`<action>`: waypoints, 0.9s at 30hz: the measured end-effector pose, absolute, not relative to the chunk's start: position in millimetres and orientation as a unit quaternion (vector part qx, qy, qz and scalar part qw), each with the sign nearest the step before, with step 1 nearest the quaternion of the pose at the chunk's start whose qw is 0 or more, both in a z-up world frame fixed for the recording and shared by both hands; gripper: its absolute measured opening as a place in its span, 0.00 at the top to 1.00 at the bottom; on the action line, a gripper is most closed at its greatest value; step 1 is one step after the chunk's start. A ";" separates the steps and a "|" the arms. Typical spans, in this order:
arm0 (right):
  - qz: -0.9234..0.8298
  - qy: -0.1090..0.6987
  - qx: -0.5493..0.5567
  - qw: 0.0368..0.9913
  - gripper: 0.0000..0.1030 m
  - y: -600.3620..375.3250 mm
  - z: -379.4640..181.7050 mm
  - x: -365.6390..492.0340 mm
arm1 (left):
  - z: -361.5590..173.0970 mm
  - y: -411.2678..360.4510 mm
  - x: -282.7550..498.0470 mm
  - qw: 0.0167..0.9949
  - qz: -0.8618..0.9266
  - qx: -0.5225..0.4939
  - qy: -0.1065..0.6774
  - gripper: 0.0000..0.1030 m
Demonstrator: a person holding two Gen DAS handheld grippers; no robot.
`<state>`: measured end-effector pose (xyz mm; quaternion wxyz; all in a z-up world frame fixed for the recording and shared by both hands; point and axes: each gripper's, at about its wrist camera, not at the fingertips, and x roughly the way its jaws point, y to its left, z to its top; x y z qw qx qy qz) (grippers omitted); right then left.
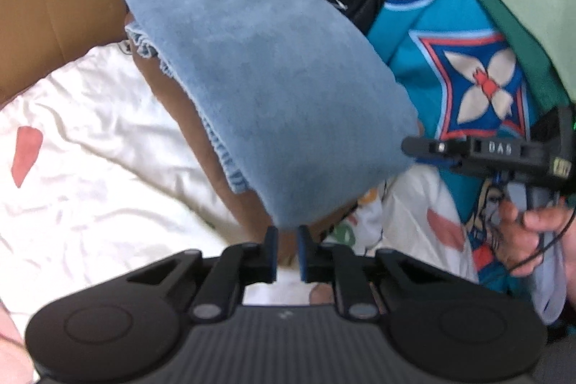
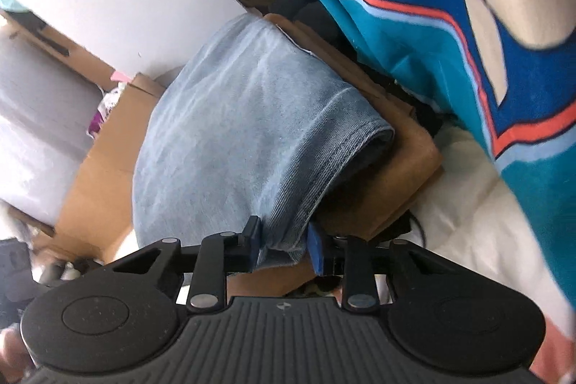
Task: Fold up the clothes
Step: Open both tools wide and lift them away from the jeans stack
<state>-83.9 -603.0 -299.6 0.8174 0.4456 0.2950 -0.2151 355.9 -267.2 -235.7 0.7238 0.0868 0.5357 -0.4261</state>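
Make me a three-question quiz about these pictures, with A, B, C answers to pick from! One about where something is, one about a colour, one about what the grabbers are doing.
1. What lies right under the blue garment?
A. brown folded cloth
B. a pillow
C. a book

2. What colour is the patterned jersey?
A. yellow
B. teal
C. purple

3. What is the right gripper doing?
A. hanging far from any cloth
B. holding a box
C. has the blue garment's hem between its fingers

Answers: 1 A, brown cloth shows beneath the blue. 2 B, teal around its star. 3 C, the hem sits between the pads.
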 end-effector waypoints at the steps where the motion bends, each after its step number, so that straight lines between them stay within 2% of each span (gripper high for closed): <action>1: -0.219 0.299 0.442 0.817 0.71 -602.2 -297.2 -83.8 | -232.9 -265.7 354.2 0.723 -0.425 0.093 0.537 0.89; 5: -0.236 0.315 0.427 0.814 0.67 -598.9 -287.3 -83.2 | -216.2 -260.4 350.5 0.729 -0.412 0.111 0.535 0.85; 6: -0.240 0.319 0.423 0.814 0.67 -598.0 -284.9 -83.1 | -210.4 -259.6 350.2 0.732 -0.411 0.118 0.530 0.82; 8: -0.244 0.328 0.414 0.814 0.67 -596.2 -277.1 -78.8 | -198.1 -255.5 352.0 0.739 -0.406 0.123 0.523 0.70; 10: -0.246 0.337 0.404 0.814 0.66 -594.4 -268.2 -72.8 | -187.6 -251.0 356.2 0.747 -0.388 0.122 0.526 0.51; 11: -0.247 0.340 0.400 0.814 0.63 -593.4 -263.3 -69.9 | -181.9 -249.1 357.8 0.749 -0.381 0.124 0.527 0.49; 12: -0.248 0.343 0.396 0.815 0.54 -592.1 -257.8 -66.9 | -175.7 -248.0 358.5 0.750 -0.381 0.127 0.525 0.48; 16: -0.264 0.353 0.379 0.814 0.42 -586.6 -230.6 -56.6 | -146.4 -242.0 362.0 0.766 -0.365 0.139 0.510 0.29; 18: -0.271 0.353 0.377 0.812 0.32 -584.5 -215.3 -53.3 | -131.3 -236.8 366.3 0.776 -0.348 0.129 0.510 0.25; 22: -0.281 0.356 0.379 0.807 0.21 -579.9 -183.9 -52.0 | -103.9 -230.2 371.2 0.786 -0.319 0.127 0.514 0.13; 27: -0.285 0.363 0.374 0.805 0.15 -572.5 -145.7 -51.4 | -67.1 -221.3 369.5 0.777 -0.316 0.140 0.525 0.12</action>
